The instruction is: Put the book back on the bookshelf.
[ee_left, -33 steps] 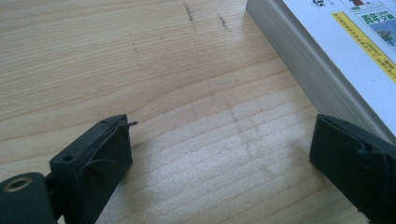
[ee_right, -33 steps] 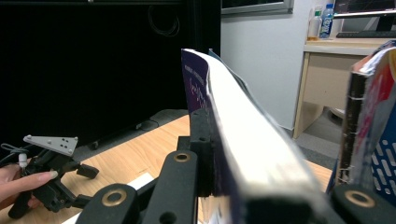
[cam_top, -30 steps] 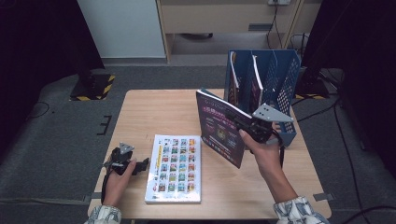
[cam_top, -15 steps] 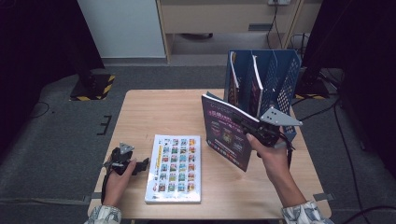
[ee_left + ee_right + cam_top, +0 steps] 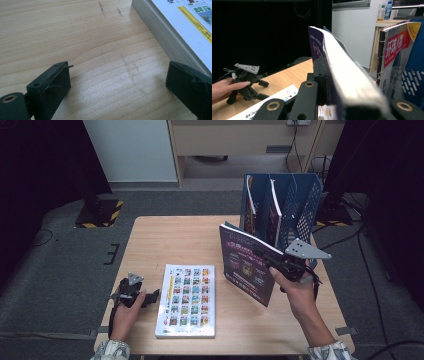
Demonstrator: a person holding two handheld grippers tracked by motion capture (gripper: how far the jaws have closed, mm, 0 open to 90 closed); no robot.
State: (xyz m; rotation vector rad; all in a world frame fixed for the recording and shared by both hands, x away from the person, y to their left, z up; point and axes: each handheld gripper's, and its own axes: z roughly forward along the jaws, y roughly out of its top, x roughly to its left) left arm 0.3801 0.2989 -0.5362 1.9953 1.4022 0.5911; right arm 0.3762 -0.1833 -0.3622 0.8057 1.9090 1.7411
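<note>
The right hand-held gripper, at the right of the high view, is clenching the purple book by its edge and holding it upright, off the worktop, probably so it can slide on edge into a slot of the blue file rack just behind it, where other magazines are already standing. The left hand-held gripper, at the lower left, is resting released on the worktop, jaws wide apart, just beside the flat white book, likely waiting its turn.
</note>
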